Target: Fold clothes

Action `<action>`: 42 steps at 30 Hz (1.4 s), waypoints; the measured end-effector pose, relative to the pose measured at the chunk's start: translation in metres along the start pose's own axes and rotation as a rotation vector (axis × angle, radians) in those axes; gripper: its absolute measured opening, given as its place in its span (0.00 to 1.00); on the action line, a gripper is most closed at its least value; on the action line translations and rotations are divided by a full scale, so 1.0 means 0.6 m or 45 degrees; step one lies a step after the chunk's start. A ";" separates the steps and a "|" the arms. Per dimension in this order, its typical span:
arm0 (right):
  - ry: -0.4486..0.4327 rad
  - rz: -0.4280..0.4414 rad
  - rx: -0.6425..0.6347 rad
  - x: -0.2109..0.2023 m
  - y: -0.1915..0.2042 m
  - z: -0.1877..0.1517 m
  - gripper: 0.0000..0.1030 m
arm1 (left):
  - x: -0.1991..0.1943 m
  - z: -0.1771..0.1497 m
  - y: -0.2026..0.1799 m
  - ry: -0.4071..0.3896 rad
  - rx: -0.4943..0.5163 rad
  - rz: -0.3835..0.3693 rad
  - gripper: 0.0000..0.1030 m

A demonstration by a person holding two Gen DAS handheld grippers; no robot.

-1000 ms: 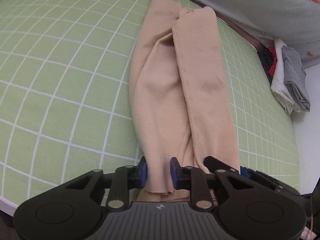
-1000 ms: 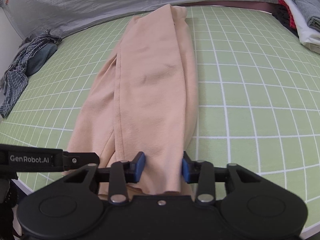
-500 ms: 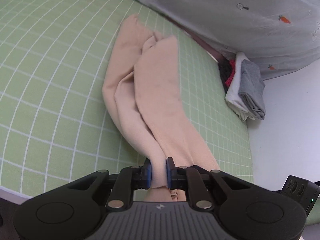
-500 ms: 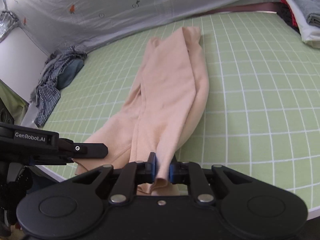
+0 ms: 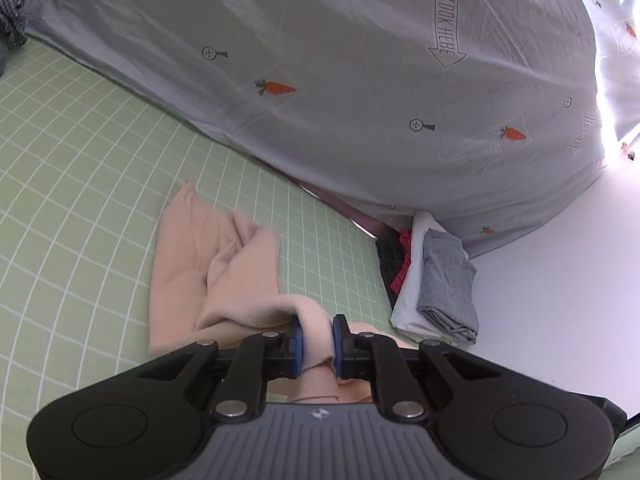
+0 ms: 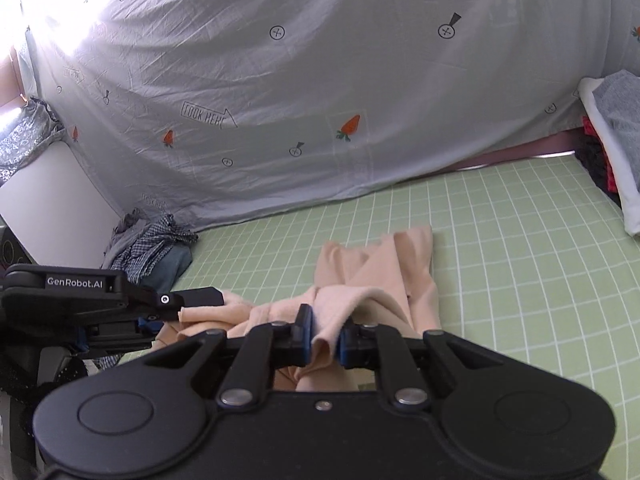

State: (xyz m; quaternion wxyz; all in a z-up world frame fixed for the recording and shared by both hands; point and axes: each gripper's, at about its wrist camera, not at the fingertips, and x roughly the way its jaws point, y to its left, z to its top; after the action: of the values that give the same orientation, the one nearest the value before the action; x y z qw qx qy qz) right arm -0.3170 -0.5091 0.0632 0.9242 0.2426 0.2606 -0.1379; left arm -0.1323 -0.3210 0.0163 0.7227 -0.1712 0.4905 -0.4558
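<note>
Peach garment (image 5: 240, 268) — pinched in left gripper (image 5: 317, 340), right gripper (image 6: 325, 338)

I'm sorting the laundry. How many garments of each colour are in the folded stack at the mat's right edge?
Grey: 1
White: 1
Red: 1
Black: 1
Total: 4 visible; any hidden beneath can't be told.
</note>
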 end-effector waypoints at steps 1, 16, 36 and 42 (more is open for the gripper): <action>-0.008 -0.001 -0.012 0.008 0.001 0.009 0.13 | 0.010 0.010 0.003 -0.002 0.001 0.007 0.15; 0.160 -0.049 0.007 0.261 -0.089 0.088 0.13 | 0.184 0.121 0.085 0.060 -0.019 0.168 0.15; 0.180 -0.208 0.155 0.341 -0.159 0.120 0.66 | 0.201 0.200 0.126 -0.106 -0.035 0.334 0.73; 0.122 -0.251 0.197 0.303 -0.174 0.119 0.76 | 0.196 0.167 0.146 -0.003 -0.035 0.455 0.77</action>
State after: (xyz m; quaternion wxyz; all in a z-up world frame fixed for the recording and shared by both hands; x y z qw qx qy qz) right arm -0.1769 -0.6581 -0.0226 0.8712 0.2929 0.3157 -0.2359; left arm 0.0093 -0.3922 -0.0636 0.7904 -0.0918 0.5184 -0.3131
